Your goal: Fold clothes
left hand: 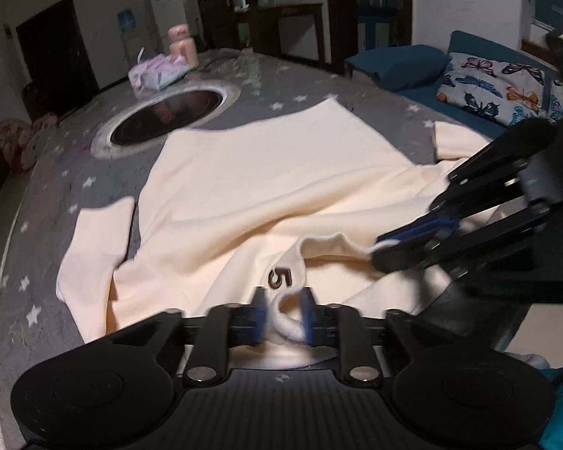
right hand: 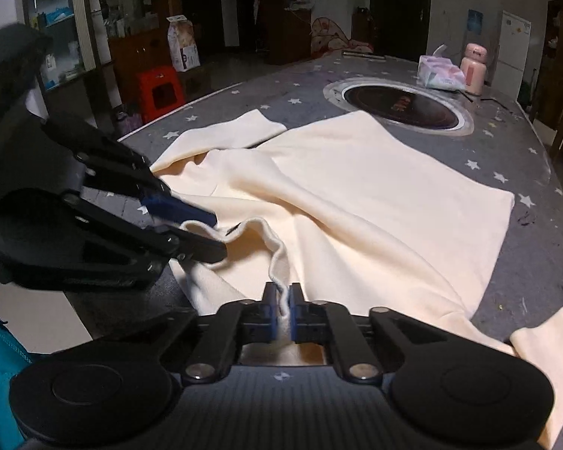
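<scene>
A cream T-shirt (left hand: pixel 266 180) lies spread on the grey star-patterned table (left hand: pixel 56 172), hem toward the far side, collar lifted toward me. It bears a dark "5" (left hand: pixel 280 276) near the collar. My left gripper (left hand: pixel 283 311) is shut on the ribbed collar edge. My right gripper (left hand: pixel 379 245) enters from the right and is shut on the collar a short way along. In the right wrist view the shirt (right hand: pixel 375 187) lies ahead; my right gripper (right hand: pixel 284 309) pinches the collar, and my left gripper (right hand: pixel 216 234) holds it at the left.
A round black cooktop (left hand: pixel 169 114) is set in the table beyond the shirt. A tissue pack (left hand: pixel 157 71) and a pink bottle (left hand: pixel 184 47) stand behind it. A blue sofa with a butterfly cushion (left hand: pixel 491 86) is at the right. A red stool (right hand: pixel 159 90) stands off the table.
</scene>
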A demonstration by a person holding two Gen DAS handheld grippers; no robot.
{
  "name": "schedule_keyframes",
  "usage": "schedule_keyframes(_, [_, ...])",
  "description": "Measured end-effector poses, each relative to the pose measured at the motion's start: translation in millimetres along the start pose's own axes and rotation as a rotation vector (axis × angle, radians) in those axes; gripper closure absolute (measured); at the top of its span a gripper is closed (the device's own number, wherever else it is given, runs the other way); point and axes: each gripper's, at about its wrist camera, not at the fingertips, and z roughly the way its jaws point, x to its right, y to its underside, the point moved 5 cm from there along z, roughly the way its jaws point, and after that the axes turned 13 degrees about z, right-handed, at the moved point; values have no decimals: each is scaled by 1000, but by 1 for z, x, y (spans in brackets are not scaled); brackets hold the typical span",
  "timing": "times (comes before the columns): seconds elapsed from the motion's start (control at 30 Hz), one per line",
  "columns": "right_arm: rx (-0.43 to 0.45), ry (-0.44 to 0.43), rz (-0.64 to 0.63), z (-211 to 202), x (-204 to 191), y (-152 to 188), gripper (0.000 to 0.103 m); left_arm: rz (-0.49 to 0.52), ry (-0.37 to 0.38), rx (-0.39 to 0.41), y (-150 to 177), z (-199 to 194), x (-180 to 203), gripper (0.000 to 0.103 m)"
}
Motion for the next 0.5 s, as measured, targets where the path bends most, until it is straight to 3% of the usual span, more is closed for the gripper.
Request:
schedule_keyframes(0.27, [-15,-104,-90,-40,-15,10,99,9,86,51,19,-37,5,96])
schedule_keyframes(0.5, [-145,-204,-129,-41,-24,34,95,81,161,12,36,-47,21,93])
